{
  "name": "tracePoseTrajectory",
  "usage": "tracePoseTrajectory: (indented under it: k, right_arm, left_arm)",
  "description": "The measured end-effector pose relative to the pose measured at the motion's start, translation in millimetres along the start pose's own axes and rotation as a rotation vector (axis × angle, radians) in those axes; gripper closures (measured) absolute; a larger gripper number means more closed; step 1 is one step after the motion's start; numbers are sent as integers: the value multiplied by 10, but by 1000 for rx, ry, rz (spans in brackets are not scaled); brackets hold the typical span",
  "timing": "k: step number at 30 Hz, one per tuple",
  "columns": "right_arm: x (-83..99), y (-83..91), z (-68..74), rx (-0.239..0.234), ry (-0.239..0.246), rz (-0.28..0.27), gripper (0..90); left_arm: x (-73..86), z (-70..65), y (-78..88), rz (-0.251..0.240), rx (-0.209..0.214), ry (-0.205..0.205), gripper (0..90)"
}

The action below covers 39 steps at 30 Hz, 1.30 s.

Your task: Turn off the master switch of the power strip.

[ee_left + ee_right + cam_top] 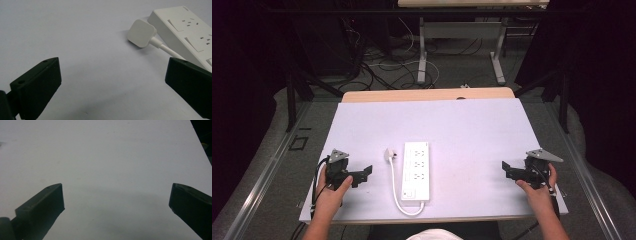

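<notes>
The left gripper [362, 173] sits low over the near left part of the bench [472, 130], held in the person's left hand [332, 192], and its jaws stand wide apart with nothing between them but bare white surface. Just ahead of those jaws and off to their right side, as the left gripper view shows it, lies a white plug [141, 33], a rounded square block resting on the bench, with its white cord [166, 48] running back past the right-hand jaw. Beyond the plug, touching nothing of the gripper, lies the white power strip [190, 32], flat on the bench with its socket faces up. In the high view the power strip [416, 170] lies between the two grippers, nearer to the left one, its long side running away from the person; the plug [390, 154] rests just beside its far left corner, and the cord [396, 192] loops from the plug down along the strip's left side and curls round to its near end. The right gripper [507, 170] is held in the person's right hand [537, 192] near the right edge of the bench, well apart from the strip, pointing inward toward it. Its jaws are likewise spread wide and grip nothing; ahead of them the right gripper view shows plain white bench.
</notes>
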State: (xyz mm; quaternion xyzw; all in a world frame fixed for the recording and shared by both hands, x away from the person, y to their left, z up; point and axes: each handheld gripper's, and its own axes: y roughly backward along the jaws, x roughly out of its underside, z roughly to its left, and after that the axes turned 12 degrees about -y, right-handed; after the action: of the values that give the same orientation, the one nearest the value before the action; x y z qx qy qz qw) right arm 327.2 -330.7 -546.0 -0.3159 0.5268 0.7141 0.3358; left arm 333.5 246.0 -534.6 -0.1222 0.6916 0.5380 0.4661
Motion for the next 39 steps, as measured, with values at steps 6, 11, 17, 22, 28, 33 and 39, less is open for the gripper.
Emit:
tracePoseTrajectory:
  k: [6,11,17,22,28,33,39]
  right_arm:
    - [23,6,55,-29,0,6,0]
    - [31,-6,102,-37,21,2,0]
    - [58,-17,159,-32,40,-12,0]
    - [64,17,174,-43,52,-16,0]
    - [70,8,172,-45,45,-18,0]
    - [71,6,171,-49,40,-21,0]
    - [69,20,180,-51,37,-13,0]
  left_arm:
    - [-11,-5,2,-23,15,20,3]
    - [-24,-42,20,-18,11,-18,3]
    - [-44,-89,27,-38,4,-26,3]
    - [-69,-130,44,-49,3,-54,3]
    - [-112,-192,54,-53,9,-97,34]
    - [-157,-282,70,-45,30,-131,129]
    - [-189,-361,82,-48,57,-149,163]
